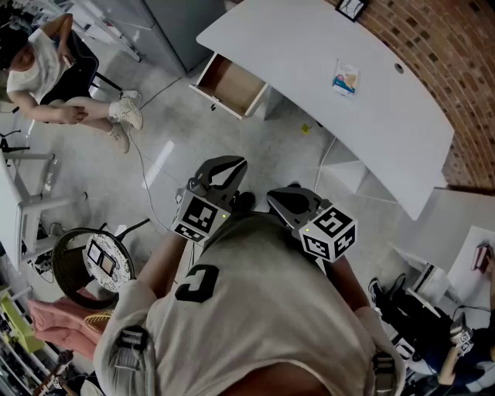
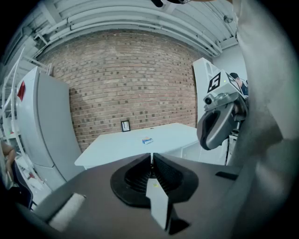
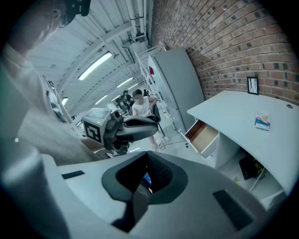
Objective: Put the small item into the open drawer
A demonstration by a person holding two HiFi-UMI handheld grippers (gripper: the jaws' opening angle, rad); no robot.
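The small item (image 1: 346,77), a flat blue and white packet, lies on the white desk (image 1: 309,46), right of the open wooden drawer (image 1: 230,85) that juts out under the desk's left end. Both grippers hang close to the person's chest, well short of the desk. My left gripper (image 1: 224,165) is shut and empty, and its own view shows the jaws pressed together (image 2: 151,159) with the packet (image 2: 147,140) far ahead. My right gripper (image 1: 283,198) is shut too (image 3: 147,158), holding nothing I can make out. The drawer (image 3: 203,135) and packet (image 3: 262,120) show at its right.
A seated person (image 1: 46,69) is at the far left near a grey cabinet (image 3: 175,88). A cable runs across the concrete floor (image 1: 155,166). A round basket (image 1: 85,267) stands at the lower left. A brick wall (image 1: 441,46) backs the desk, with a small picture frame (image 1: 352,8) on it.
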